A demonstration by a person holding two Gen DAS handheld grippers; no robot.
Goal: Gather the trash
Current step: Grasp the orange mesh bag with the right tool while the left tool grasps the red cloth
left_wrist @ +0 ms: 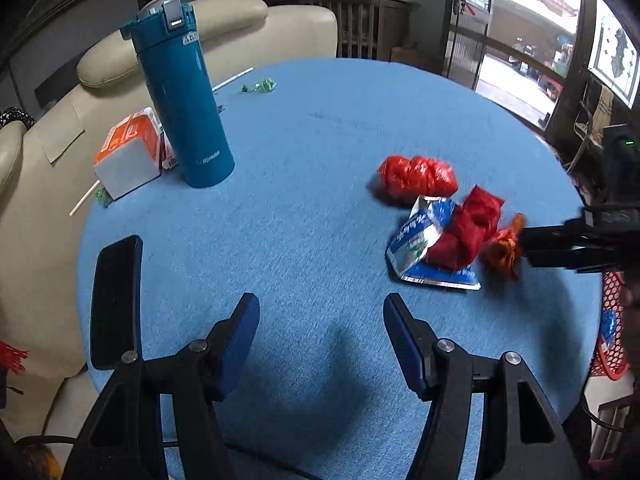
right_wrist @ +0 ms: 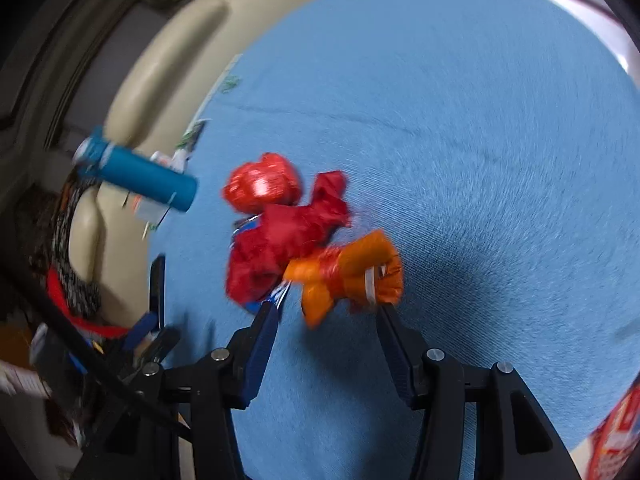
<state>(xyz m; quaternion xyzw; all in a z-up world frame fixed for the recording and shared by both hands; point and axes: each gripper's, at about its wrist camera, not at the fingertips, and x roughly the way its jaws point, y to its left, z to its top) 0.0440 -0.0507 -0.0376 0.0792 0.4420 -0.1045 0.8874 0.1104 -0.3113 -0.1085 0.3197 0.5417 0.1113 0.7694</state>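
On the round blue table (left_wrist: pixel 304 184) lies a heap of trash: a shiny red bag (left_wrist: pixel 418 176), a darker red crumpled bag (left_wrist: pixel 470 232) on a blue-white foil wrapper (left_wrist: pixel 416 240), and an orange wrapper (left_wrist: pixel 504 250). The same shiny red bag (right_wrist: pixel 262 188), dark red bag (right_wrist: pixel 288 240) and orange wrapper (right_wrist: pixel 346 272) show, blurred, in the right wrist view. My right gripper (right_wrist: pixel 326 312) is open, with the orange wrapper just at its fingertips; it also shows in the left wrist view (left_wrist: pixel 528 246). My left gripper (left_wrist: pixel 320 308) is open and empty over bare table.
A teal flask (left_wrist: pixel 182 92) stands at the left, beside an orange-white carton (left_wrist: pixel 128 152). Green candy wrappers (left_wrist: pixel 260 86) and a white straw (left_wrist: pixel 234 79) lie at the far edge. A black phone (left_wrist: pixel 116 300) lies near left. A red mesh basket (left_wrist: pixel 612 320) hangs at the right. Cream sofa (left_wrist: pixel 240 28) behind.
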